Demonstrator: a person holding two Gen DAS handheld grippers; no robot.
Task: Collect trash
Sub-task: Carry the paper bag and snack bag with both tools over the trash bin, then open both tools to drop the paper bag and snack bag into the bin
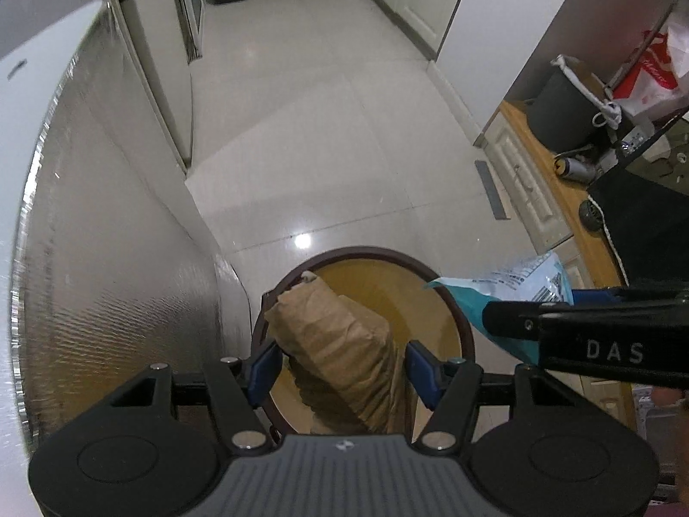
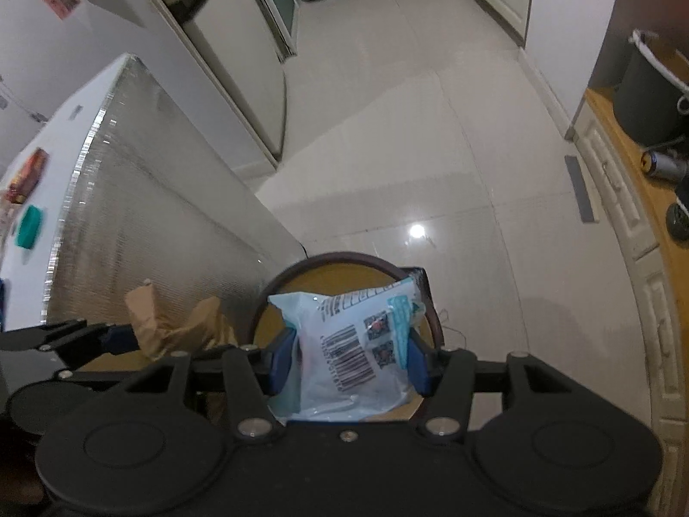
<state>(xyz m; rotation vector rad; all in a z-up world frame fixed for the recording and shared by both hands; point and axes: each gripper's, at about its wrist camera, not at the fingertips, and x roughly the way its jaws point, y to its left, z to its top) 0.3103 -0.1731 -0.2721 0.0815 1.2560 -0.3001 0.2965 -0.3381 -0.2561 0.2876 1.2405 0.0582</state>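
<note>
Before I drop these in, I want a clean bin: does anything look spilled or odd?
Nothing spilled. The left gripper holds a crumpled brown paper bag and the right gripper a blue-white plastic package, both over the open bin.

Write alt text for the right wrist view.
The right gripper clamps a pale blue plastic packet with a barcode above a round brown-rimmed bin on the white tiled floor. At left, the left gripper holds a crumpled brown paper bag beside a silvery appliance.
</note>
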